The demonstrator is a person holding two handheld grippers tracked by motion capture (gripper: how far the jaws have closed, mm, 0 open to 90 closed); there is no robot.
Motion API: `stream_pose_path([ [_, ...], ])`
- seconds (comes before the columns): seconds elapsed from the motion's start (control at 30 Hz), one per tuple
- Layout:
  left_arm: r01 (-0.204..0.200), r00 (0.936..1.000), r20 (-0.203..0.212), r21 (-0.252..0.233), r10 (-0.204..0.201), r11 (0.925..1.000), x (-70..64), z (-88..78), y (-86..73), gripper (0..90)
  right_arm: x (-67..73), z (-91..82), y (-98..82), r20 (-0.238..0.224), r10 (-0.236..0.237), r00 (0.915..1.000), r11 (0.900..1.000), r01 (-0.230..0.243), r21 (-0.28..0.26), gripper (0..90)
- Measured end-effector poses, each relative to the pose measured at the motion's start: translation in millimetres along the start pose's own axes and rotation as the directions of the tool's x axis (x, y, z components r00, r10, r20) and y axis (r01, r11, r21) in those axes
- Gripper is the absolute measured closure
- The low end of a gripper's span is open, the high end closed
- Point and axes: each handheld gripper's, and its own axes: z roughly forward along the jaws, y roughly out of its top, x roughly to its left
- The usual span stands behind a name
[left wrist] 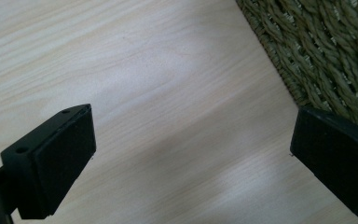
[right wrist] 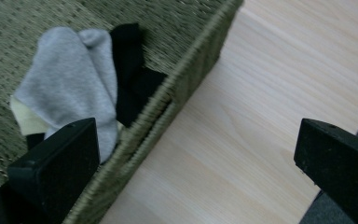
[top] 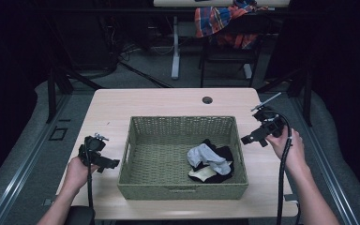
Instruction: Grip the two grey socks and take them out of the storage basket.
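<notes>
Socks piled in the near right corner of the woven basket (top: 183, 154), both grippers outside it.

Largest first: the bench (top: 117, 105) has bare wood to the left, right and far side of the basket, giving room to swing in. Grey sock (top: 208, 159) lies over black sock (top: 222, 154) and a pale sock (top: 204, 173), close against the right wall. Left gripper (top: 104, 161) and right gripper (top: 255, 136) both hold their fingers wide apart, empty. Likely risks: fingers catching the basket's right rim and shoving it, or pinching several socks together because they overlap.
</notes>
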Motion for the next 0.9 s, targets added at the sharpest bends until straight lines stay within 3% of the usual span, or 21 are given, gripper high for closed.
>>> stream_pose_path([
  [0.23, 0.018, 0.9998, -0.003, -0.005, -0.018, 0.9998, 3.4, -4.1, -7.8, 0.2, 21.6, -0.8, 12.1, -0.033, -0.052, 0.9981, 0.998, 0.051, -0.029, 0.0],
  [0.47, 0.037, 0.9993, -0.006, -0.004, -0.037, 0.9993, 6.6, -8.0, -14.9, 0.2, 45.7, 8.8, 23.3, -0.087, -0.111, 0.9900, 0.993, 0.108, -0.040, 0.0],
  [0.67, 0.049, 0.9987, -0.011, -0.009, -0.050, 0.9987, 8.8, -10.4, -19.1, 0.2, 67.2, 22.8, 31.3, -0.107, -0.172, 0.9793, 0.985, 0.172, -0.011, 1.5],
  [0.9, 0.033, 0.9994, -0.008, -0.003, -0.033, 0.9994, 5.8, -9.0, -16.4, 0.2, 84.7, 44.8, 31.1, -0.138, -0.189, 0.9722, 0.980, 0.195, 0.032, 3.2],
])
